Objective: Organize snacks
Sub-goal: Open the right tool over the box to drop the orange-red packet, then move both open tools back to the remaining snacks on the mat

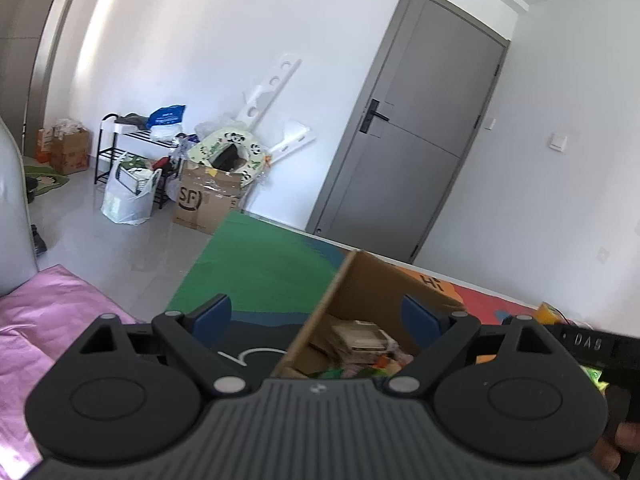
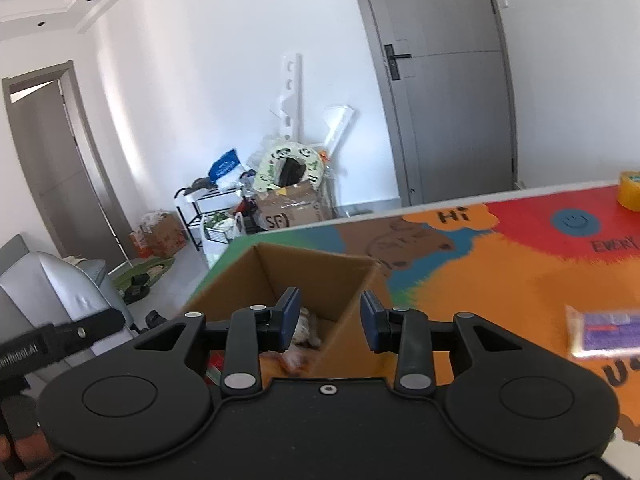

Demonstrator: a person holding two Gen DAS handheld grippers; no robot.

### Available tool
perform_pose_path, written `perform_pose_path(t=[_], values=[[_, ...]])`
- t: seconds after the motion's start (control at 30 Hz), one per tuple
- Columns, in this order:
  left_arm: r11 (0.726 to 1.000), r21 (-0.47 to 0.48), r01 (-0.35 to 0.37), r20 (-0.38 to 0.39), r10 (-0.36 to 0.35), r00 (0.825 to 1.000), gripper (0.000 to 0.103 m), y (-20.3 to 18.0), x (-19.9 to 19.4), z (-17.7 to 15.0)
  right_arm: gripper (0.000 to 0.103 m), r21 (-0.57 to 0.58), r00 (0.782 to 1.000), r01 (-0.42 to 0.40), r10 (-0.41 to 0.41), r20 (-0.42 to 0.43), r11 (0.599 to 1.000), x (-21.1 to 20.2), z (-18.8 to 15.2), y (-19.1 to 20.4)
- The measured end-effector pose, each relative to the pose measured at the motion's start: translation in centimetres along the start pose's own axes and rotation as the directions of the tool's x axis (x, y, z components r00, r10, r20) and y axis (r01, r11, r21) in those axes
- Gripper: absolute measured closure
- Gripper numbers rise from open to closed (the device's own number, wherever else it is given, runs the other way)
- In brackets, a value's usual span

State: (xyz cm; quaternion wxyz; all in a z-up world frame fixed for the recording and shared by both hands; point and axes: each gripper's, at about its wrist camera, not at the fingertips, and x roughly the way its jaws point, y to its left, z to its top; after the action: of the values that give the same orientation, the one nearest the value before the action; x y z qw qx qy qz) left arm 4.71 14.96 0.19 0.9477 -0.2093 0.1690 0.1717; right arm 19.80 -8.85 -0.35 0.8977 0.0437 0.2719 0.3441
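An open cardboard box stands on the colourful table mat and holds several snack packets. My left gripper is open and empty, its blue pads straddling the box's left wall from above. The box also shows in the right wrist view, with a packet inside. My right gripper is open and empty above the box's right corner. A purple and white snack packet lies blurred on the mat to the right.
A yellow tape roll sits at the mat's far right. Beyond the table's edge are a grey door, an SF cardboard box, bags and a black rack. A pink cloth lies at left.
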Motion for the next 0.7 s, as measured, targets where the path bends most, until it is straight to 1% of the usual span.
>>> perform_pose_path(t=[0.2, 0.33, 0.57, 0.7], values=[[0.998, 0.047, 0.04, -0.01, -0.04, 0.999, 0.012, -3.0, 0.1, -0.6, 0.066, 0.056, 0.999, 0.045, -0.045, -0.009, 0.997, -2.1, -1.0, -3.7], [0.995, 0.073, 0.07, -0.017, -0.069, 0.997, 0.012, -5.2, 0.1, -1.1, 0.06, 0.085, 0.997, 0.079, -0.079, 0.003, 0.993, -3.7, -1.5, -6.0], [0.985, 0.113, 0.129, -0.039, -0.126, 0.991, 0.012, -9.1, 0.6, -2.4, 0.059, 0.138, 0.99, 0.132, -0.137, 0.023, 0.982, -6.0, -2.2, -10.0], [0.981, 0.128, 0.143, -0.038, -0.14, 0.989, 0.012, -10.9, 1.3, -2.8, 0.054, 0.163, 0.988, 0.142, -0.149, 0.036, 0.976, -7.0, -2.7, -12.2]])
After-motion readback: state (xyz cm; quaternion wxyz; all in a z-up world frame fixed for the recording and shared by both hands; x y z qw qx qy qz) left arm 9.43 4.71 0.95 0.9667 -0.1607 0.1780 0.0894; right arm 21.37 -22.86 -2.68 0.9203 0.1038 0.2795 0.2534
